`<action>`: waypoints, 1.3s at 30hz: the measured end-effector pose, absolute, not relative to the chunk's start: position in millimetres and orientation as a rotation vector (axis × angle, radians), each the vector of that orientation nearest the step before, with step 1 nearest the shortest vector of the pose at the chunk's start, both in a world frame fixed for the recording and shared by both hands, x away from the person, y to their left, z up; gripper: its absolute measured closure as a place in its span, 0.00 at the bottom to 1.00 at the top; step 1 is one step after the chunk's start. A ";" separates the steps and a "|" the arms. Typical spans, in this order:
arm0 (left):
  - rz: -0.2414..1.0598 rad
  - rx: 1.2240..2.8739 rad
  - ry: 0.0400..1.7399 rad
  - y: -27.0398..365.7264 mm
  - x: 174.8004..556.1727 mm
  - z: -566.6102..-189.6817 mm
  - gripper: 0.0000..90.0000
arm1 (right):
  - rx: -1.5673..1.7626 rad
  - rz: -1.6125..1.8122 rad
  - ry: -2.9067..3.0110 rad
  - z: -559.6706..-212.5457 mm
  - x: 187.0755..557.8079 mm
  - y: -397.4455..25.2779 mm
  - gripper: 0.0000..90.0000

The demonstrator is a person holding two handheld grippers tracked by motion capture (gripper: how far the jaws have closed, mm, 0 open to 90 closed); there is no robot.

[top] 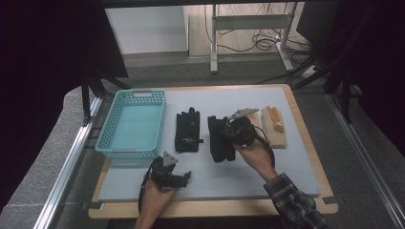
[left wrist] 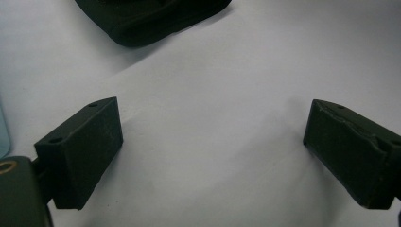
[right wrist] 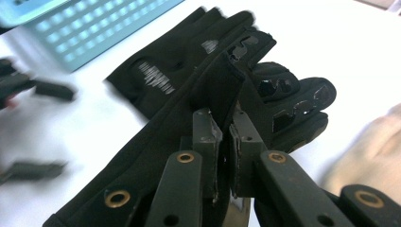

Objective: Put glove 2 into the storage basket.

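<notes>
The turquoise basket [top: 132,125] at the left of the high view holds nothing yet, and all the gloves lie on the grey mat [top: 296,157] to its right, so the sorting looks barely begun: judged from this, every glove has yet to go in. Nearest the basket lies a flat black glove [top: 187,132], untouched, fingers toward the top of the frame. Just right of it, at the centre, is the second black glove [top: 219,138], the one being worked on; in the right gripper view it runs from lower left to upper right, dark fabric with glossy patches on the fingertips, and a fold of it stands up between the jaws. The right gripper [right wrist: 226,137] has closed almost fully on that fold, pinching it. Farther right in the high view lies a tan glove [top: 275,126] with orange fingertips, apart from the rest. The left gripper [top: 177,175] hovers at lower centre-left, its jaws spread wide over bare mat and holding nothing.
</notes>
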State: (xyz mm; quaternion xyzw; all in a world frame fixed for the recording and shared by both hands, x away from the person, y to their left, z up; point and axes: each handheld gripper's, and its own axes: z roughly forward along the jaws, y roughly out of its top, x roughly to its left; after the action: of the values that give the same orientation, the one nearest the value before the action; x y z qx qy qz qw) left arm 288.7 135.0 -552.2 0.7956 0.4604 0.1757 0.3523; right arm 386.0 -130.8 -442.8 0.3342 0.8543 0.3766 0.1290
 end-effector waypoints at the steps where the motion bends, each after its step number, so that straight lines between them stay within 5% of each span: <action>1: 0.455 2.058 1.191 135.0 288.7 -552.2 0.06 | 0.975 1.087 2.483 -449.9 371.4 -130.8 0.91; 8: 0.456 2.064 1.191 135.3 288.6 -552.0 0.06 | 1.002 1.068 2.527 -488.6 344.8 -126.2 0.86; 10: 0.456 2.065 1.190 135.4 288.6 -552.0 0.06 | 0.989 1.067 2.562 -500.9 341.5 -124.4 0.64; 13: 0.455 2.065 1.191 135.4 288.5 -551.9 0.06 | 0.979 1.075 2.540 -498.7 342.2 -128.1 0.56; 15: 0.455 2.065 1.192 135.3 288.5 -551.9 0.06 | 0.992 1.095 2.509 -492.5 344.1 -136.9 0.57; 18: 0.454 2.064 1.193 135.3 288.5 -551.9 0.06 | 1.022 1.086 2.511 -488.3 344.0 -157.7 0.75; 22: 0.452 2.062 1.195 135.2 288.4 -552.0 0.06 | 1.026 1.049 2.558 -501.1 336.4 -168.1 0.83; 39: 0.446 2.084 1.185 142.4 286.0 -550.6 0.04 | 0.971 1.072 2.577 -508.1 335.4 -157.3 0.78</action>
State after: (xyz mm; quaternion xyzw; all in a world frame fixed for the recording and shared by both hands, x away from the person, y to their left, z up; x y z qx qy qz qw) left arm 286.0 142.4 -550.6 0.8023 0.4563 0.1719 0.3444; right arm 335.4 -157.3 -508.1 0.3271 0.8682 0.3613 0.0930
